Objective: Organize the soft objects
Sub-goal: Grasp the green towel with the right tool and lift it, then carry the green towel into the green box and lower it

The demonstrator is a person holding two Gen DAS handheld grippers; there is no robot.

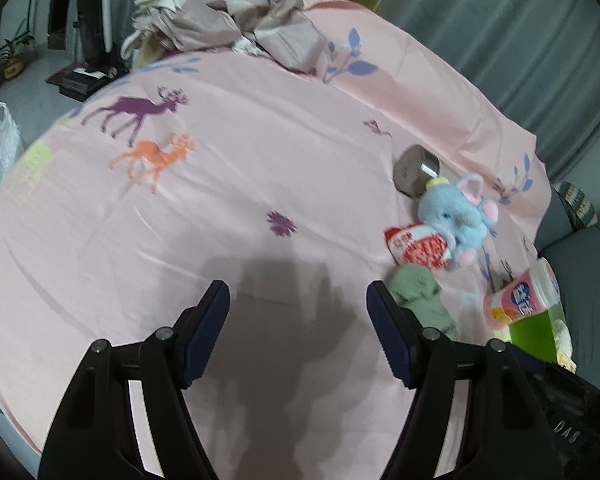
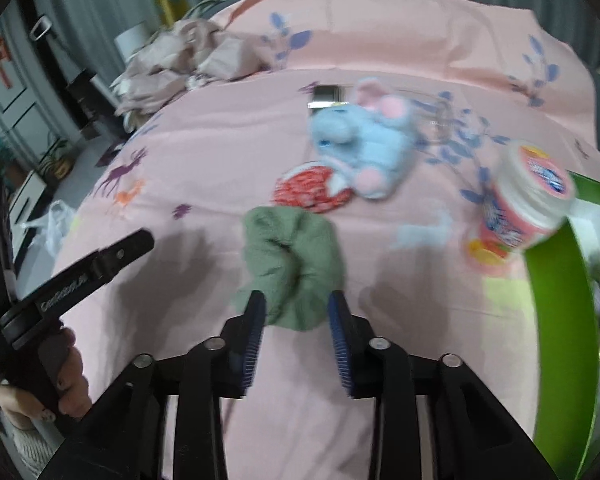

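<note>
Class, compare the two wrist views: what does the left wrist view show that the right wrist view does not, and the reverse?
Only the left wrist view shows the left gripper head-on, open over bare sheet, and a metal weight.

Only the right wrist view shows the right gripper around the green cloth, and a hand.

Both show the blue elephant toy, red packet, pink cup and crumpled bedding.

On the bed [image 2: 204,152]: sock [image 2: 296,264] nearest, just ahead of the right tool [image 2: 296,312]; snack packet [image 2: 312,192] behind it, touching the plush elephant [image 2: 364,140]. Right of these, a tipped jar [image 2: 528,200] against a bin [image 2: 556,288]. Far back left, crumpled bedding [image 2: 184,60].
</note>
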